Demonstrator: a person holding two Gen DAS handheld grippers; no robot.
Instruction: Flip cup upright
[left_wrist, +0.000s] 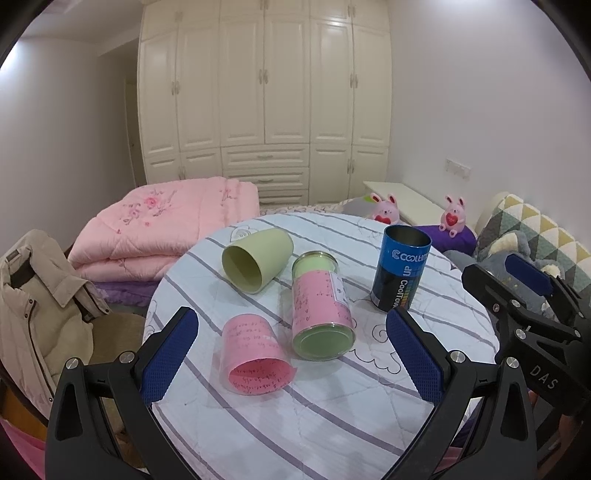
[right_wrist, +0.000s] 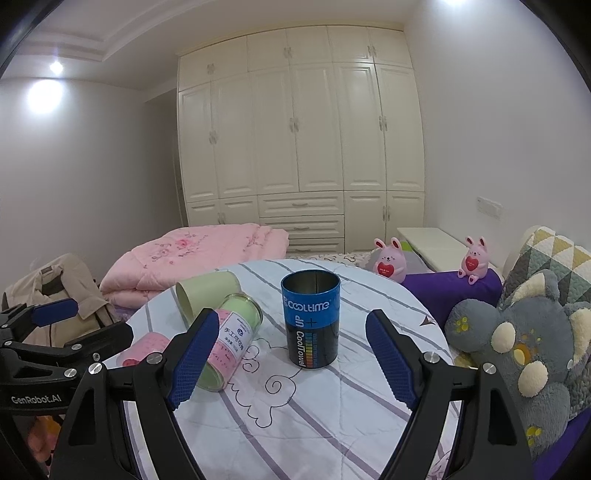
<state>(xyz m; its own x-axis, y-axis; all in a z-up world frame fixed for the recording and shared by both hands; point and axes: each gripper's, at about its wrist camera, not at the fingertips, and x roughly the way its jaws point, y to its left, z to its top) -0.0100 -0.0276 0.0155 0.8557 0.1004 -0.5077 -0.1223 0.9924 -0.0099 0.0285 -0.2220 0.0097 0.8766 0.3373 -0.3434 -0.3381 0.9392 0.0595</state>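
Round table (left_wrist: 332, 424) | three cups lying (left_wrist: 258, 264), one upright (left_wrist: 400, 273) | both hand-held grippers (left_wrist: 291, 354) (right_wrist: 291, 360) spread apart

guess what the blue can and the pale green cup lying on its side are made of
Blue can: likely metal, with a bare silvery inside wall and a glossy printed outside. Pale green cup: probably matte plastic, being opaque, one even color inside and out, with no shine; it could be another molded material.
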